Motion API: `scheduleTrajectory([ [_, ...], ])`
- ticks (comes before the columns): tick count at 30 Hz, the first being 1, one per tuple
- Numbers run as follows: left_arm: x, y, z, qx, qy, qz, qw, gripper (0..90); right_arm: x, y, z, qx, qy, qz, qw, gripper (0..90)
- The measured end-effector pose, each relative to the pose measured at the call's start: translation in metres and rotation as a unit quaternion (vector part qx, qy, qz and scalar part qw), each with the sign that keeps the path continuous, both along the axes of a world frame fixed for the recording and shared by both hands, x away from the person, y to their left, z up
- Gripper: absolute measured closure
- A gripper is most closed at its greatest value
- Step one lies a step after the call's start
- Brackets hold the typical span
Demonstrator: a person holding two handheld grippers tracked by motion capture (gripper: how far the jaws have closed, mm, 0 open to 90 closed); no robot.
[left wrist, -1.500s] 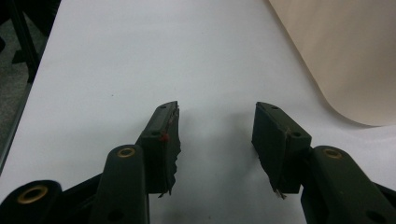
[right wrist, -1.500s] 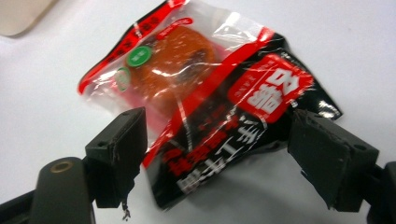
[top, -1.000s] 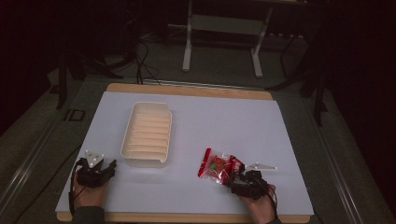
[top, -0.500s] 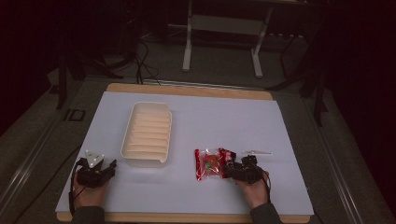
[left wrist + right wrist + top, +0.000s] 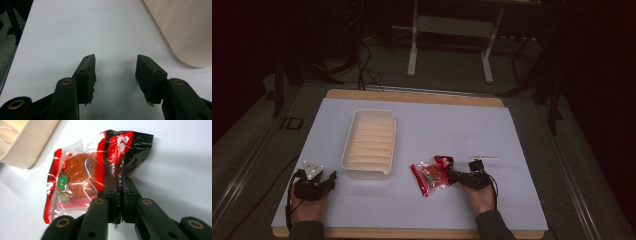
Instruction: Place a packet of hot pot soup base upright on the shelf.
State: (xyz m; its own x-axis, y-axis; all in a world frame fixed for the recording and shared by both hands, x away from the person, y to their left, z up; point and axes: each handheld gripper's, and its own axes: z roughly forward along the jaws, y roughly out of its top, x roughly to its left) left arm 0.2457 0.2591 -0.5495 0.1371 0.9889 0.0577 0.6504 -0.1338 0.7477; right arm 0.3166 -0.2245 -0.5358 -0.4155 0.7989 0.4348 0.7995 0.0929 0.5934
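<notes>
right hand-held gripper [image 5: 119,195] pinching snack packet [image 5: 82,177] by its sealed edge, sparing the contents | left hand-held gripper [image 5: 116,72] idling wide over desk [image 5: 62,32]

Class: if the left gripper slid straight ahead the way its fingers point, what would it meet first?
Probably nothing: ahead of the left gripper lies bare white table. The beige tray sits off to one side; a graze can't be excluded.
</notes>
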Motion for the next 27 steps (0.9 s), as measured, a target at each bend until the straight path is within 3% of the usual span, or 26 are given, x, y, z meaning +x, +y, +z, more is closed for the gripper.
scheduleTrajectory([
  [15, 0.000, 0.000, 0.000, -0.001, -0.001, 0.000, 1.0000, 50.5, 0.001, 0.013, 0.024, -0.020, -0.038, 0.030, 0.9986, 88.9],
  [27, 0.000, 0.000, 0.000, -0.003, -0.002, 0.000, 1.0000, 50.5, -0.002, 0.030, 0.049, -0.029, -0.074, 0.060, 0.9950, 89.2],
])
